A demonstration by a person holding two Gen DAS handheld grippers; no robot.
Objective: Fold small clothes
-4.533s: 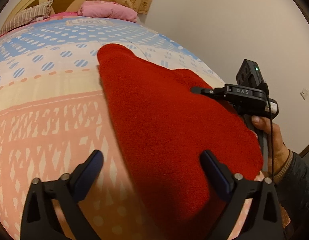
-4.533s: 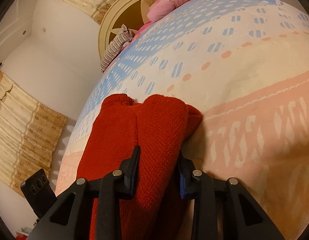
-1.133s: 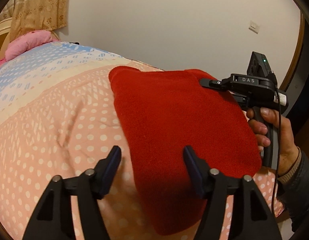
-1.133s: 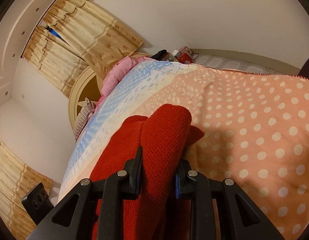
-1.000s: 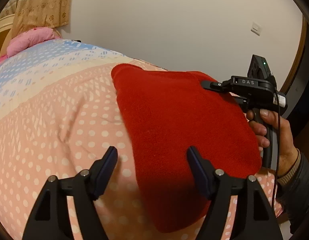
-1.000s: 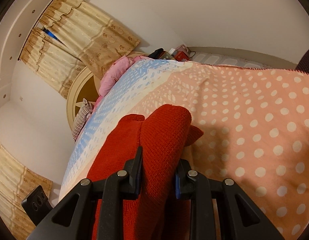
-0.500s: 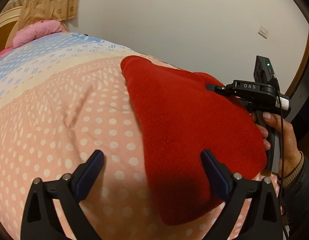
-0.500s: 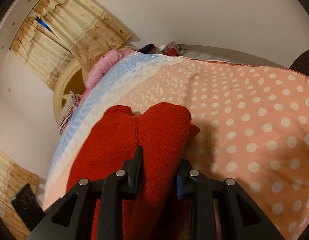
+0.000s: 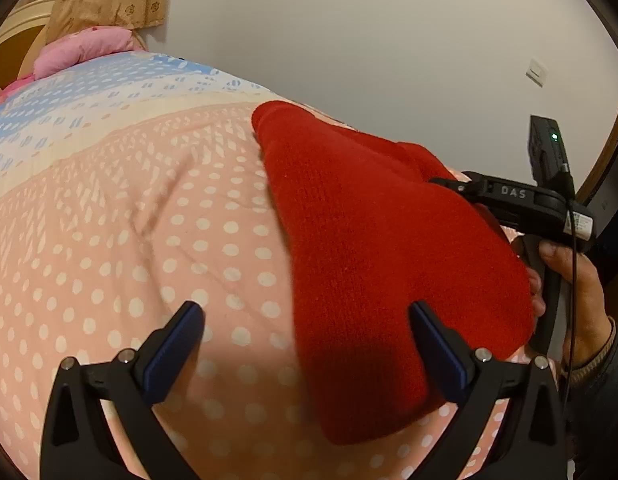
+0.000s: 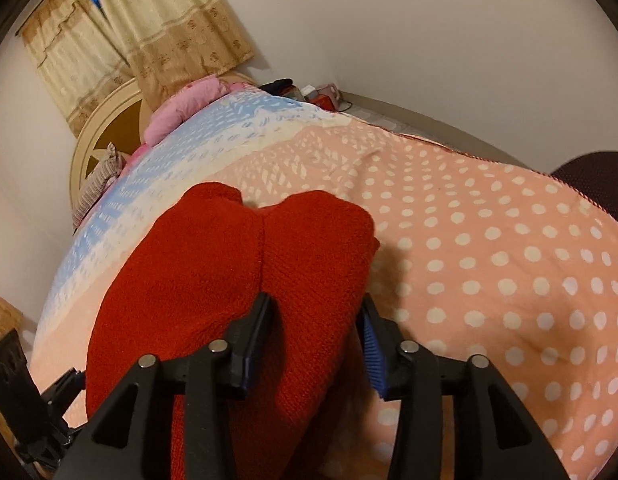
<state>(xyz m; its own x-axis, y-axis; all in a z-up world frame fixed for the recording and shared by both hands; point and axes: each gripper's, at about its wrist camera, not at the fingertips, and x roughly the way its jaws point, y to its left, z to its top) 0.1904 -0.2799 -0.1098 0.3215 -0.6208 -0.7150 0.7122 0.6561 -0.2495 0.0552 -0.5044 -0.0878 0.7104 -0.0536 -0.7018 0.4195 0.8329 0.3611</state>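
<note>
A folded red knit garment (image 9: 373,240) lies on the dotted pink part of the bedspread (image 9: 149,240). My left gripper (image 9: 305,344) is open and empty, just above the garment's near end. In the right wrist view the garment (image 10: 229,280) fills the lower left, and my right gripper (image 10: 313,320) is shut on a thick fold at its edge. The right gripper also shows in the left wrist view (image 9: 509,196), held in a hand at the garment's right side.
The bedspread (image 10: 489,260) turns blue and white toward the headboard (image 10: 93,136). Pink pillows (image 9: 81,48) lie at the head. A white wall is behind. Small items (image 10: 317,94) sit past the bed's far side. A dark chair (image 10: 597,180) is at the right.
My left gripper has opened wider and drawn back from the garment. My right gripper has kept its hold while the garment moved along the bed onto the dotted part.
</note>
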